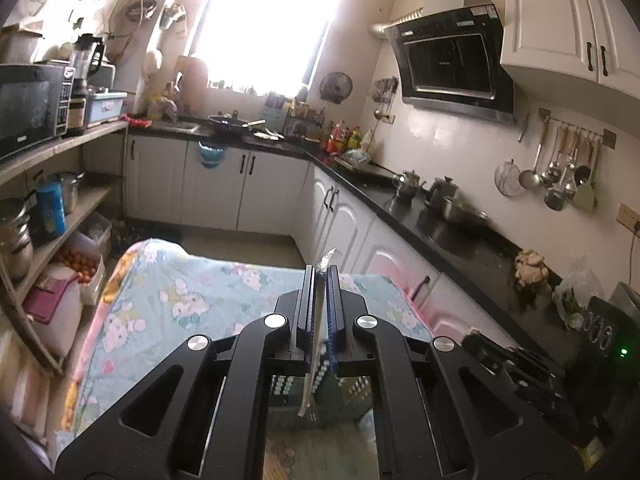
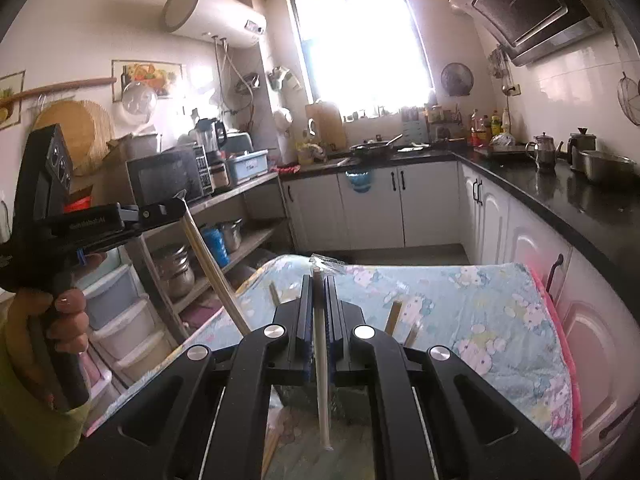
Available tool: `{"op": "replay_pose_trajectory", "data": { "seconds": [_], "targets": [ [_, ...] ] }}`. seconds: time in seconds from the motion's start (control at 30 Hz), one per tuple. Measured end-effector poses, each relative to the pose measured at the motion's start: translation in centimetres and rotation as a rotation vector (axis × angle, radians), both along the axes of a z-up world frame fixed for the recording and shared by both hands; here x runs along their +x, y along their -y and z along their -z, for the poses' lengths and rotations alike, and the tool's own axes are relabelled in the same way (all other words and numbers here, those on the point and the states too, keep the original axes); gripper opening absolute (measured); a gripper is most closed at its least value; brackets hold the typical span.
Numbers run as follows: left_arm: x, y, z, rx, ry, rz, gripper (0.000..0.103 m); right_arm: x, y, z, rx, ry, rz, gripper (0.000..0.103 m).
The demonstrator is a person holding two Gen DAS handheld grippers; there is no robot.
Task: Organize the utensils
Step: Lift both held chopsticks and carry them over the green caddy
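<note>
Nearest the right wrist camera, the right claw (image 2: 319,280) is clenched on a pair of chopsticks in a clear wrapper (image 2: 321,344); the pale sticks run back between its blue-padded fingers (image 2: 307,312), hang down below the claw, and their crinkled wrapper tip pokes just past the fingertips. To the left in the same view a hand (image 2: 60,320) holds the left claw (image 2: 176,205), clenched on another wrapped pair of chopsticks (image 2: 208,264) by its top end, the rest slanting down and to the right, clear of the desk. In the left wrist view that same pair sits edge-on between the left claw's shut fingers, with its wrapper tip sticking out in front. Below the claws a dark container (image 2: 344,400) sits close to the camera; its contents cannot be made out. Beyond lies the desk (image 2: 480,320), covered in a floral cloth, with a few more loose chopsticks (image 2: 394,316) just ahead of the right claw. Farther off, on a shelf (image 2: 256,236) at left, stand metal pots (image 2: 176,268) and a blue canister (image 2: 216,246). At the far wall a frying pan (image 2: 372,146) rests by the bright window.
</note>
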State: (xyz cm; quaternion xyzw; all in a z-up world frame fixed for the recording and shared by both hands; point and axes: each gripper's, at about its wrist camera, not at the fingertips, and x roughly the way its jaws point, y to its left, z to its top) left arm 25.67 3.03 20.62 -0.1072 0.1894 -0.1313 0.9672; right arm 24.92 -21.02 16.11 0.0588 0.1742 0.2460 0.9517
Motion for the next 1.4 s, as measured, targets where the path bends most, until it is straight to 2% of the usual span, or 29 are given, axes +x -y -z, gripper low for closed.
{"op": "replay_pose_trajectory", "data": {
  "seconds": [0.2,0.57,1.23,1.4],
  "targets": [
    [1.6,0.1,0.4,0.005,0.011,-0.030,0.001,1.2,0.1,-1.0,0.020,0.023,0.015,0.006],
    [3.9,-1.0,4.1,-0.049,-0.030,-0.046,0.001,3.7,-1.2,-2.0,0.024,0.080,0.044,0.006],
    [4.9,-2.1,9.4,-0.164,-0.110,-0.029,0.001,7.1,-3.8,1.4,-0.008,0.066,0.067,0.006],
    [5.1,-2.5,10.4,-0.173,-0.129,-0.040,0.001,7.4,-4.0,1.9,-0.012,0.071,0.073,0.006]
  ]
}}
